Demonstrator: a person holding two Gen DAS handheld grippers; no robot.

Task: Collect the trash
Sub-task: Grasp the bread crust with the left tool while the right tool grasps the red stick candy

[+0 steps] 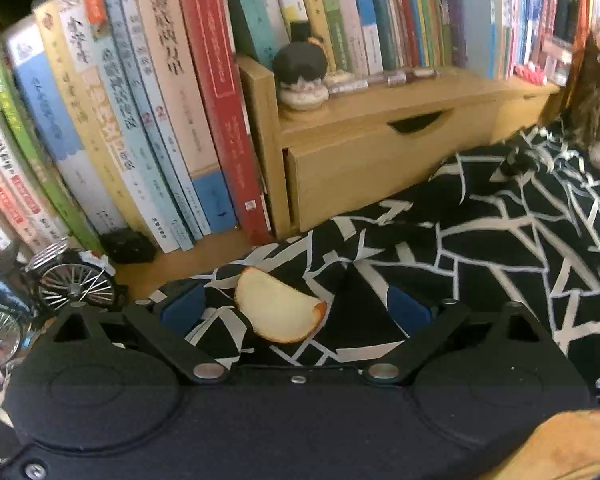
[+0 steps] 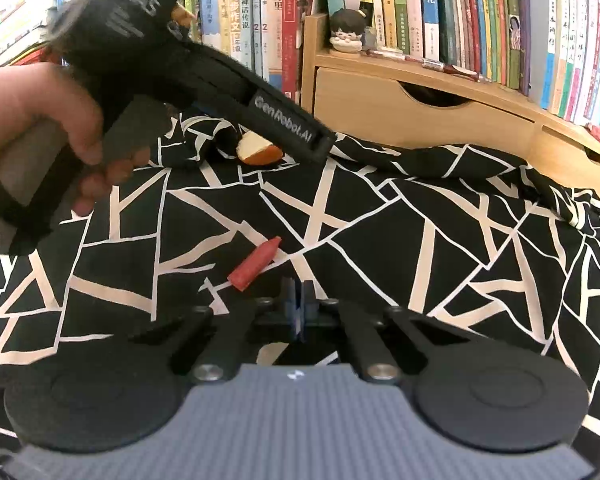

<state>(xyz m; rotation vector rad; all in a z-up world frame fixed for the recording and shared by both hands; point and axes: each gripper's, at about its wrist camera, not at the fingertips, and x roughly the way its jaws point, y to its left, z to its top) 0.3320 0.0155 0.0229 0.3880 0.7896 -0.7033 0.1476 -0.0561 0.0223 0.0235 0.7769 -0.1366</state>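
Observation:
An apple slice [image 1: 278, 312] with pale flesh and a reddish skin edge lies on the black-and-white patterned cloth [image 1: 480, 248]. My left gripper [image 1: 296, 308] is open, with one blue pad on each side of the slice and neither touching it. In the right wrist view, a hand [image 2: 40, 120] holds the left gripper [image 2: 320, 146] over the same slice [image 2: 258, 150]. A red crayon-like stub [image 2: 256, 266] lies on the cloth [image 2: 420, 240], just ahead and left of my right gripper [image 2: 298, 308]. The right gripper's blue pads are shut together with nothing between them.
A row of upright books [image 1: 160, 100] stands behind the cloth. A wooden drawer unit [image 1: 380, 152] carries a small figurine [image 1: 300, 76] and some pens. A miniature bicycle [image 1: 72, 284] and a small black box [image 1: 128, 246] sit at the left on the bare wooden top.

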